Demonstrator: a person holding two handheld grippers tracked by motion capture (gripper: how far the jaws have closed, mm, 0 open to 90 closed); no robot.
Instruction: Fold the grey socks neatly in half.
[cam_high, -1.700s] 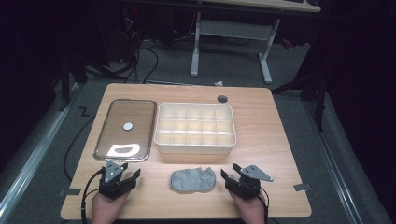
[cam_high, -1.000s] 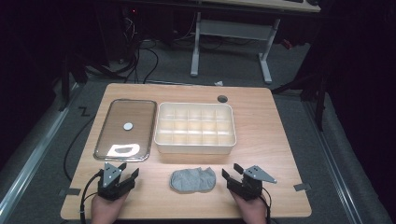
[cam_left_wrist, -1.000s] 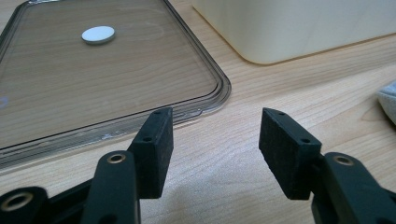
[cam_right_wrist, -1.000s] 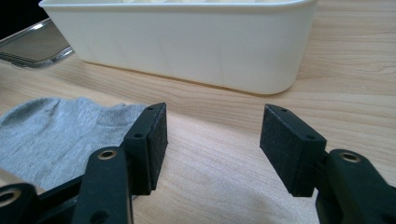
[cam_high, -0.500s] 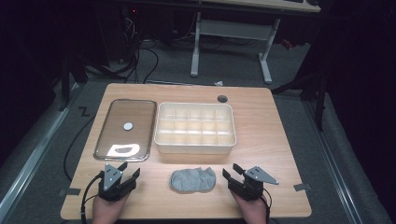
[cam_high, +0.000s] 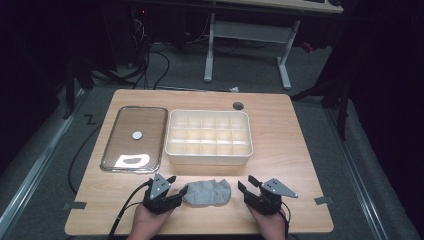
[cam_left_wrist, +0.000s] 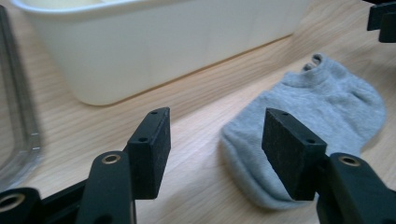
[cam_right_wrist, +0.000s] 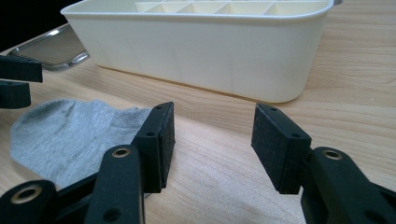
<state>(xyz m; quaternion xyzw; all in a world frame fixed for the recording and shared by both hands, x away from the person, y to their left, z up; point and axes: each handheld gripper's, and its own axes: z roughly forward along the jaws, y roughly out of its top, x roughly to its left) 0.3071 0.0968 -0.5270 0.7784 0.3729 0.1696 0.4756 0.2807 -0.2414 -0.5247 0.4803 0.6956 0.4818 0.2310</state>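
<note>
Wooden table (cam_high: 280, 135), light grain, set on a dark floor with cables and a desk frame behind.

Item, far left: clear lid (cam_high: 135, 137), flat on the table, a white disc at its middle.

Item, centre: cream divided box (cam_high: 209, 137), just right of the lid, compartments bare.

Item, near edge, left: left gripper (cam_high: 172, 192), held in a hand, jaws apart. In the left gripper view its right pad (cam_left_wrist: 289, 149) stands over the sock's near end; left pad over bare wood.

Item, between the grippers: grey sock (cam_high: 207, 192), lying flat in front of the box.

Item, near edge, right: right gripper (cam_high: 249, 189), jaws apart, empty. In the right gripper view the sock lies beside and behind its left pad (cam_right_wrist: 161, 140).
</note>
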